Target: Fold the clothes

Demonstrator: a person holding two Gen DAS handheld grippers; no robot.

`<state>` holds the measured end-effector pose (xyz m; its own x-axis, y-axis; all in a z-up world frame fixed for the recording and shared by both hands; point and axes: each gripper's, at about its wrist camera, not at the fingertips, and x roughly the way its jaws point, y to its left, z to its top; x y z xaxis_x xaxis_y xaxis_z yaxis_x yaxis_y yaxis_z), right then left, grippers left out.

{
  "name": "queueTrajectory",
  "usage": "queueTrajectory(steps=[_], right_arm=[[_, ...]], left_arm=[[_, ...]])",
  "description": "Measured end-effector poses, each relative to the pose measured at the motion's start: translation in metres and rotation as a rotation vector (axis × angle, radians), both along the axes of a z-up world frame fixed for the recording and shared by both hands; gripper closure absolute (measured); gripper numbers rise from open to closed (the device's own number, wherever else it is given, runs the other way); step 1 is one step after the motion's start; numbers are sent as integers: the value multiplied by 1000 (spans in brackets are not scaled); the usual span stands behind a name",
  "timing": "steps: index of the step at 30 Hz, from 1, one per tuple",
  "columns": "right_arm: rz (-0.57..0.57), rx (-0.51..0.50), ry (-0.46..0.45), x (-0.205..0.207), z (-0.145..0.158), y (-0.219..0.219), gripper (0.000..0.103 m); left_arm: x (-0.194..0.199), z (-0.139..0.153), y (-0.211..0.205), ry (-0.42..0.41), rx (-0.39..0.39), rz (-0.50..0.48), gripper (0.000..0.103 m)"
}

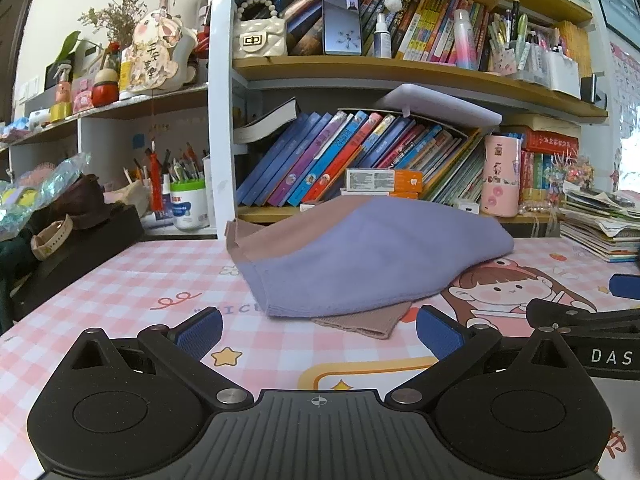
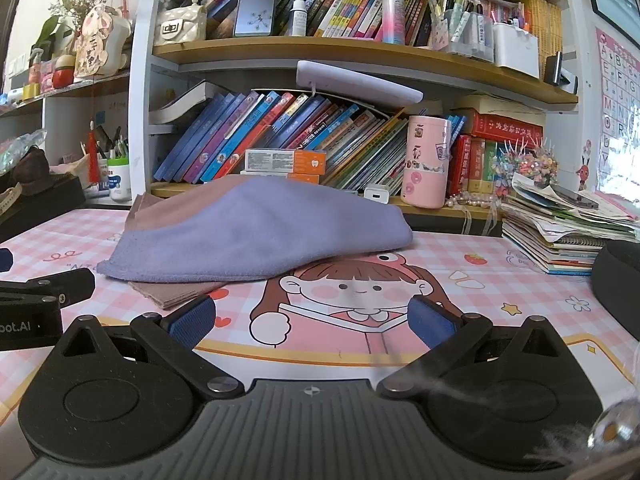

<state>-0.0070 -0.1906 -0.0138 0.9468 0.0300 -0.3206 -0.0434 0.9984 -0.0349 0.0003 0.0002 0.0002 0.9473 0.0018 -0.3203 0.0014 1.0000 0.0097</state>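
Garment (image 1: 372, 256) folded on mat | left tool (image 1: 318, 334) released, "DAS" beside | right tool (image 2: 312, 320) released

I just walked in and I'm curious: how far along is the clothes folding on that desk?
It could be nearly done or just starting. The purple cloth lies doubled over in a mound on a brownish cloth on the pink desk mat. Nothing is in hand: the left claw and right claw stand open and empty, short of the pile. Probably left: flattening the purple mound and squaring the brownish piece beneath.
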Motion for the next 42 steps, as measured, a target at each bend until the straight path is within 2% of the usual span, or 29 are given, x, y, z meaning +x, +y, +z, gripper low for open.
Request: queueTrajectory(steps=[4, 6, 13, 42], right_arm=[[1, 2, 2, 0, 0, 0, 0], [2, 3, 3, 1, 0, 0, 0], [5, 8, 9, 2, -1, 0, 0], [0, 7, 7, 0, -2, 0, 0]], left_arm=[[2, 2, 1, -3, 9, -4, 0], [2, -3, -7, -4, 50, -8, 0], [3, -1, 1, 5, 11, -2, 0], [2, -2, -2, 2, 17, 4, 0]])
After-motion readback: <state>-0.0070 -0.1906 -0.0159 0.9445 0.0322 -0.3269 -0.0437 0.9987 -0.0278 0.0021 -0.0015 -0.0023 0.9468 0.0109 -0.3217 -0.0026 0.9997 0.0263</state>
